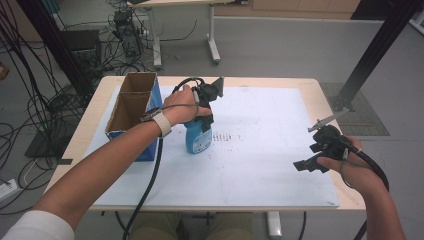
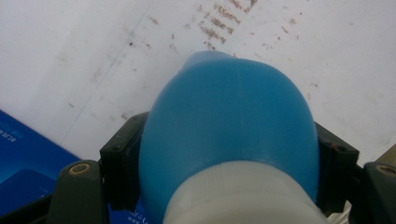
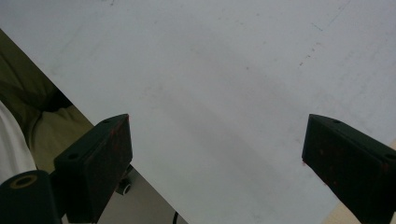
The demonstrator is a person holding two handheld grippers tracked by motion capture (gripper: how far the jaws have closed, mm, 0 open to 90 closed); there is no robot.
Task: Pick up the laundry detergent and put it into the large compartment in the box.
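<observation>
A blue plastic bottle (image 1: 198, 137) with a white cap stands upright on the white mat, right of the blue cardboard box (image 1: 134, 112). My left gripper (image 1: 204, 120) comes down from above and is shut on the bottle's upper part. In the left gripper view both jaws press the sides of the blue bottle (image 2: 233, 126), just below its white cap (image 2: 243, 196). My right gripper (image 1: 306, 165) hovers over the mat's right side, open, nothing between its jaws. In the right gripper view the right gripper (image 3: 215, 149) frames bare white mat.
The open-topped box has a cardboard divider inside. A white mat (image 1: 270, 165) covers most of the wooden table (image 1: 320, 92). Faint brown marks (image 1: 227, 136) dot the mat beside the bottle. Beyond the table are cables, a black frame post and another table's legs.
</observation>
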